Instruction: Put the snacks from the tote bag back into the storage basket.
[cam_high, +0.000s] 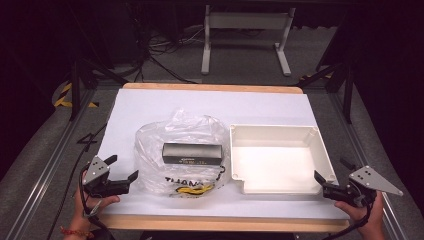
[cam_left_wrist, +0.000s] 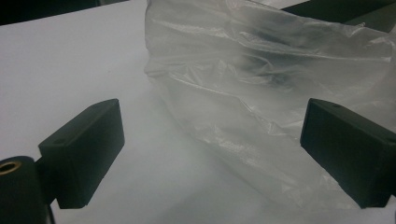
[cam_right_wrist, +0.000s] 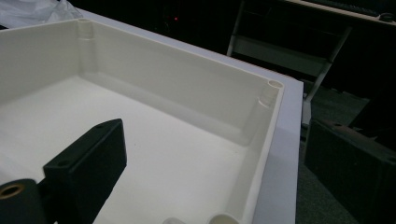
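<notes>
Plastic bag (cam_high: 181, 150) is clear and crumpled, centre table, left of the white tray (cam_high: 320, 145); black box (cam_high: 192, 153) probably inside, label unreadable. Left gripper (cam_high: 123, 173) gapes empty just beside the bag. Right gripper (cam_high: 320, 181) open, straddling the tray's corner wall, gripping nothing.

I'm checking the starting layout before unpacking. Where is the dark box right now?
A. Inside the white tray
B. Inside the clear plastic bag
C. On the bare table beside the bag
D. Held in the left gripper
B: the high view shows the dark box lying inside the clear plastic bag, left of the white tray.
</notes>
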